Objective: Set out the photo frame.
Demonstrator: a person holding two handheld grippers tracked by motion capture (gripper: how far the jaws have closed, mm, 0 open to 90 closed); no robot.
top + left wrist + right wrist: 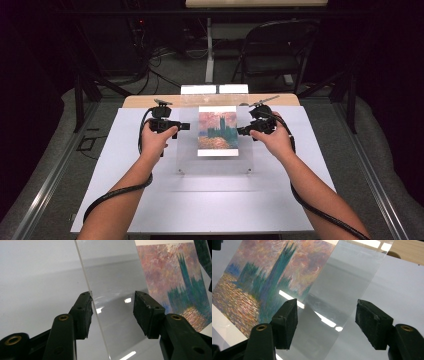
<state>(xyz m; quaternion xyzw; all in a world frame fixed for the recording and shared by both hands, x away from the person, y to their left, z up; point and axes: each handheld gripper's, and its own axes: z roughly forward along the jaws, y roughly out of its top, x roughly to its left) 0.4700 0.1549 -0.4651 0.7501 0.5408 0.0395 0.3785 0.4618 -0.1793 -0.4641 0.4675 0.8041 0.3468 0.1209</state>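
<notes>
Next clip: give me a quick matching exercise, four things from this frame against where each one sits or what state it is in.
Things:
1. clear sheet
2. painting print
3. left gripper
4. folding chair

Places or states:
A. on the floor beyond the table
B. under the clear sheet
C. jaws astride the sheet's left edge, not clamped
D. transparent, spanning between both grippers

Pairs: 1-D, 2-B, 3-C, 4-A
</notes>
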